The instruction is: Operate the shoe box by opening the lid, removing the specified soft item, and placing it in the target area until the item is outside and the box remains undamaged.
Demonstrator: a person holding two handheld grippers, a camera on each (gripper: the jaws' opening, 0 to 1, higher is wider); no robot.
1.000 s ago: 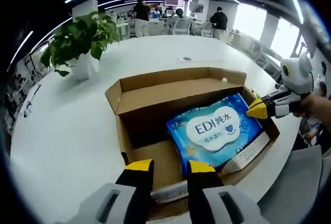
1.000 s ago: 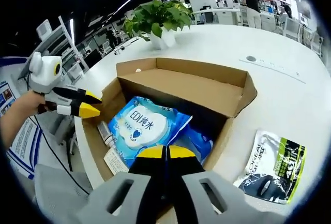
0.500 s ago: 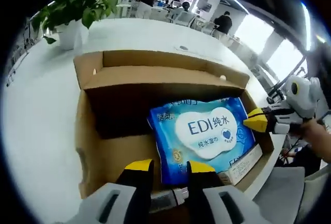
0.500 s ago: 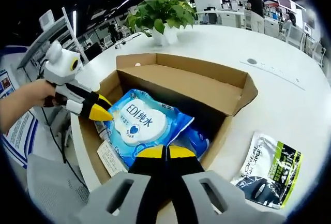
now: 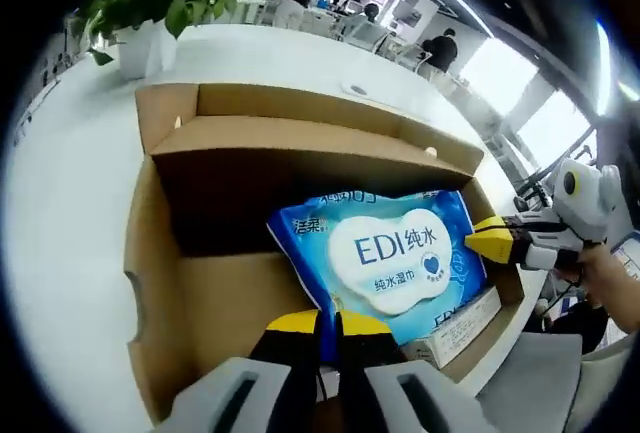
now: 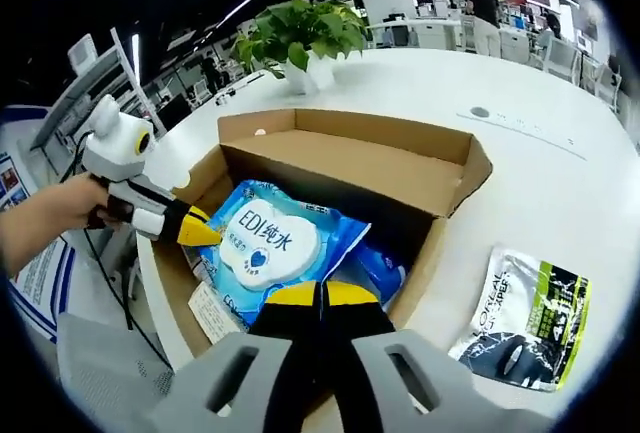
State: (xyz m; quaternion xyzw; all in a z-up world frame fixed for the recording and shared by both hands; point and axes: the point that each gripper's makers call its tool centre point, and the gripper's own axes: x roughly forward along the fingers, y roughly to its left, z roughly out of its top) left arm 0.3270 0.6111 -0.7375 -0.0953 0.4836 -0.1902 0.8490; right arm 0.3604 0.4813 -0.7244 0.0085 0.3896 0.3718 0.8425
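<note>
An open brown cardboard box (image 5: 160, 253) (image 6: 450, 168) stands on a white table. A blue wipes pack (image 5: 390, 253) (image 6: 265, 243) with a white "EDI" label lies slanted inside it. My left gripper (image 5: 327, 321) has its yellow-tipped jaws pinched together on the pack's near edge. The right gripper view has the left gripper (image 6: 200, 233) at the pack's left side, held by a hand. My right gripper (image 6: 320, 293) is shut, with its jaws over the pack's near corner. From the left gripper view, the right gripper (image 5: 480, 240) touches the pack's right edge.
A white carton (image 5: 460, 323) (image 6: 212, 308) lies under the pack, and a second blue pack (image 6: 385, 268) sits beside it. A black, green and white pouch (image 6: 525, 318) lies on the table right of the box. A potted plant (image 5: 150, 3) (image 6: 300, 38) stands behind. People sit at far desks.
My left gripper's jaws have come together from open, reaching the pack's edge. The right gripper has stayed shut near the pack's other side.
</note>
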